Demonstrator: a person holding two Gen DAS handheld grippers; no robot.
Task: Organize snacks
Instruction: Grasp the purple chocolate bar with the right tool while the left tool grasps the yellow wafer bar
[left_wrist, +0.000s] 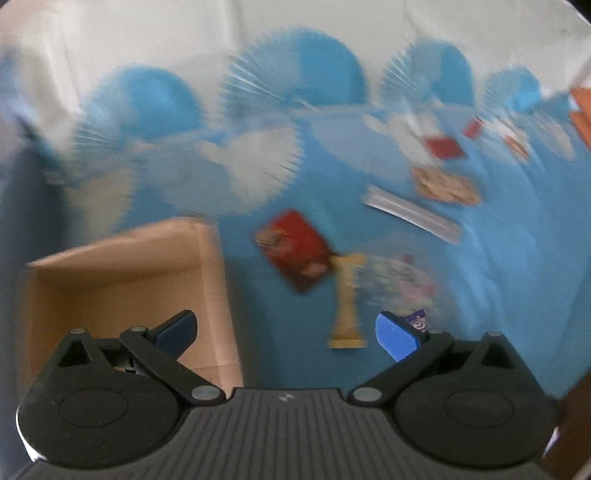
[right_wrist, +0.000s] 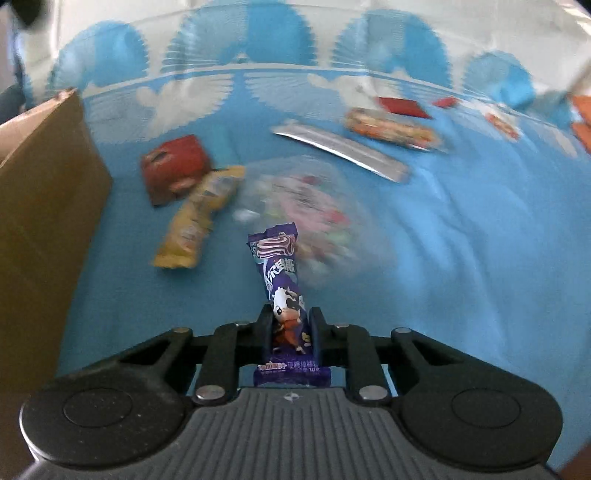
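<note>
My right gripper (right_wrist: 289, 325) is shut on a purple snack packet (right_wrist: 279, 266) with a cartoon cow, held above the blue cloth. My left gripper (left_wrist: 286, 332) is open and empty, above the right wall of an open cardboard box (left_wrist: 125, 280). The box also shows at the left of the right wrist view (right_wrist: 44, 206). A red packet (left_wrist: 295, 249), a yellow stick packet (left_wrist: 347, 299) and a clear bag of candies (left_wrist: 402, 284) lie on the cloth ahead of the left gripper. The right wrist view shows the red packet (right_wrist: 173, 168), the yellow packet (right_wrist: 195, 218) and the candy bag (right_wrist: 314, 214). Both views are blurred.
Farther back lie a silver strip packet (right_wrist: 340, 149), a long orange-patterned packet (right_wrist: 395, 129) and small red packets (right_wrist: 402, 105). The blue cloth (right_wrist: 480, 258) with white heart and fan patterns covers the surface. An orange thing (right_wrist: 581, 122) sits at the right edge.
</note>
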